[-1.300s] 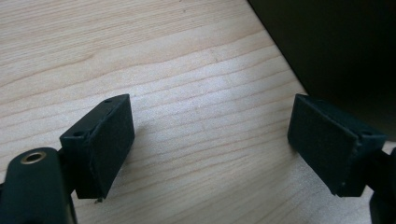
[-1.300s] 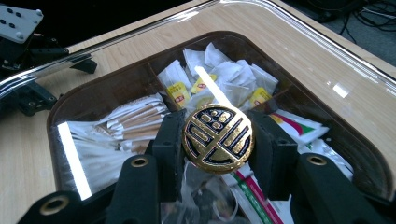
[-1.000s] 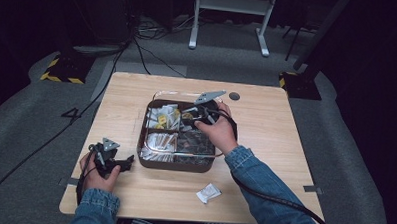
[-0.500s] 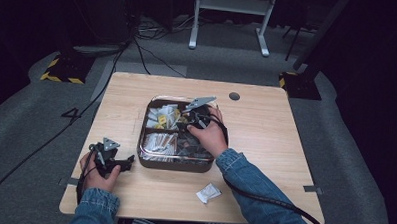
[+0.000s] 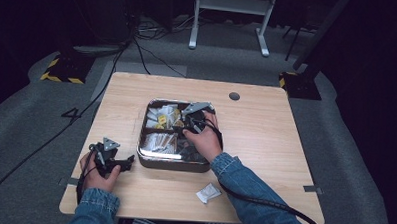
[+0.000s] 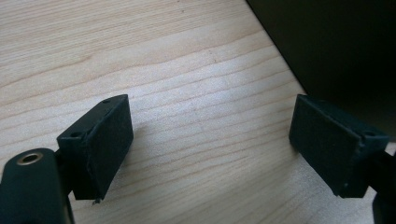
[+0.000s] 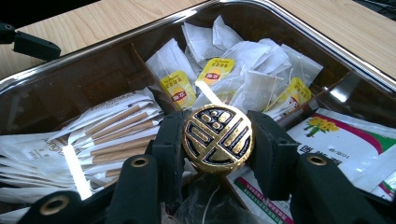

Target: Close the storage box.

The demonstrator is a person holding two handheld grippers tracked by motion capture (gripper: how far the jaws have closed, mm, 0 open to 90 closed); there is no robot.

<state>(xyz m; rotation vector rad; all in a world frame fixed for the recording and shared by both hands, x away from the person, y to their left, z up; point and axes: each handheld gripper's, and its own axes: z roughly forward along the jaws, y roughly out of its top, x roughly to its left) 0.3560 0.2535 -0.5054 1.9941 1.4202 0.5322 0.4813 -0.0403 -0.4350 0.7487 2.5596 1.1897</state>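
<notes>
We see the right gripper (image 7: 217,140) pinching a gold medallion (image 7: 217,139) edge-on above the divided tray (image 5: 147,162), likely to sort it. Left gripper (image 6: 210,149), fingers spread, rests idle on the counter (image 5: 266,129).

We wear blue denim sleeves (image 5: 244,181). Our left gripper (image 6: 210,149) has matte black block jaws with small screw holes and a brass-ringed hole; our right gripper (image 7: 217,140) matches, trailing a black cable (image 5: 263,202) and carrying a grey three-cornered plate (image 5: 196,108).
</notes>
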